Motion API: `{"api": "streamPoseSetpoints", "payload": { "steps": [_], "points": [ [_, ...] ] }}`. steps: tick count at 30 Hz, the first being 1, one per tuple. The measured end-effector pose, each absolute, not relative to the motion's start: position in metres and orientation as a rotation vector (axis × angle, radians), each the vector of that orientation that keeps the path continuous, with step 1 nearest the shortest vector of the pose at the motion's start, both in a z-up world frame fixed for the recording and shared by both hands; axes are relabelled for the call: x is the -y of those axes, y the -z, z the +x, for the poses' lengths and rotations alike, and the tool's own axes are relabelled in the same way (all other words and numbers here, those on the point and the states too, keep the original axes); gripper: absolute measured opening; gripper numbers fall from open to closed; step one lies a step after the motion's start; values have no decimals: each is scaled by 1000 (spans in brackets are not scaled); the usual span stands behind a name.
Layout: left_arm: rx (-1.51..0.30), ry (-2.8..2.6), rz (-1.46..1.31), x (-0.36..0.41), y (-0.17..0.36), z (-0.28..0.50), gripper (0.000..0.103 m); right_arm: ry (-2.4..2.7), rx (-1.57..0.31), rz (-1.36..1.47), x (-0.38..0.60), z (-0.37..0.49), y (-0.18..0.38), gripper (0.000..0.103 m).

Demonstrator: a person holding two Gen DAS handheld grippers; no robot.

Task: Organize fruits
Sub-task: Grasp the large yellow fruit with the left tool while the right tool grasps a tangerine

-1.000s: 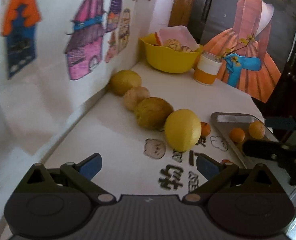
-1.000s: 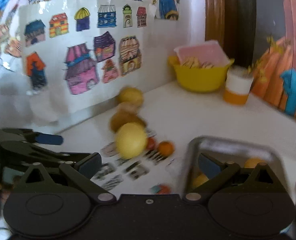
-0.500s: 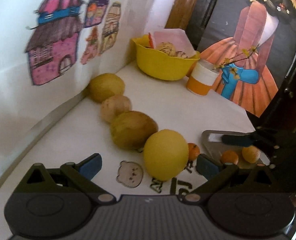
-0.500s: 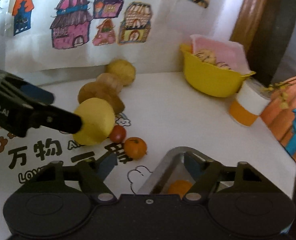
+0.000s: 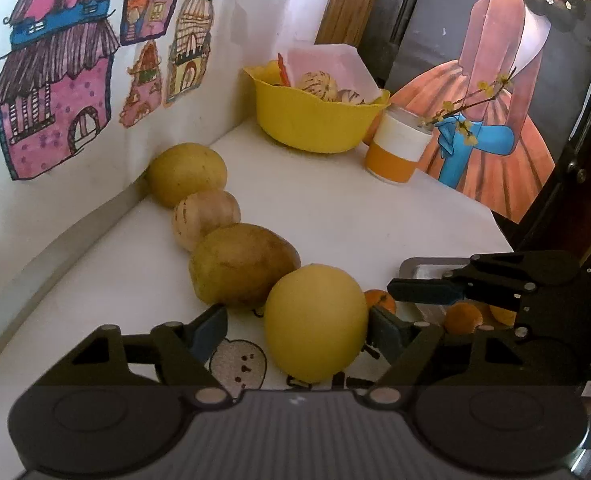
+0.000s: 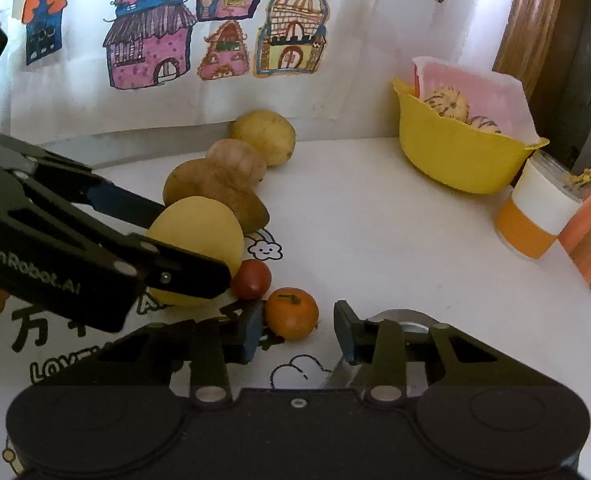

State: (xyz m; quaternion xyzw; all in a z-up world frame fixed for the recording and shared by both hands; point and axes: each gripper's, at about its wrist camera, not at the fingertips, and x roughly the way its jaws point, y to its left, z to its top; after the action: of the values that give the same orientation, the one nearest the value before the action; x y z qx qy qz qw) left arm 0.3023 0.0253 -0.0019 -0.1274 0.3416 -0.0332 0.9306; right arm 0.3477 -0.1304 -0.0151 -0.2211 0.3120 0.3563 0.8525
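Note:
A large round yellow fruit (image 5: pixel 315 324) sits on the printed mat between the fingers of my left gripper (image 5: pixel 297 326). The right pad touches it and a narrow gap shows at the left pad, so the gripper is open. In the right wrist view my right gripper (image 6: pixel 297 336) is open just behind a small mandarin (image 6: pixel 291 314). A cherry tomato (image 6: pixel 251 278) lies beside the mandarin. The metal tray (image 5: pixel 427 268) at the right holds small oranges (image 5: pixel 463 318).
A brownish fruit (image 5: pixel 243 264), a striped melon (image 5: pixel 205 218) and a yellow fruit (image 5: pixel 187 172) lie in a row toward the wall. At the back stand a yellow bowl (image 5: pixel 315 120) with more fruit and an orange-and-white cup (image 5: pixel 395 148). The table edge runs along the right.
Both grippers moved forward and their fingers narrowed. The left now straddles the yellow fruit. The right swung left from over the tray to the mandarin.

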Motion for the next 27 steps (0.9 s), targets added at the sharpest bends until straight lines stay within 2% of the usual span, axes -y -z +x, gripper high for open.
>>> {"api": "streamPoseSetpoints", "payload": {
  "steps": [3, 6, 27],
  "points": [
    [-707, 91, -266, -25, 3, 304, 68, -760, -664, -453, 130, 348, 16, 32],
    [-718, 103, -267, -22, 6, 307, 60, -760, -663, -451, 129, 347, 16, 31],
    [-701, 139, -249, -8, -9, 268, 59, -715, -593, -399, 160, 301, -8, 30]
  ]
}}
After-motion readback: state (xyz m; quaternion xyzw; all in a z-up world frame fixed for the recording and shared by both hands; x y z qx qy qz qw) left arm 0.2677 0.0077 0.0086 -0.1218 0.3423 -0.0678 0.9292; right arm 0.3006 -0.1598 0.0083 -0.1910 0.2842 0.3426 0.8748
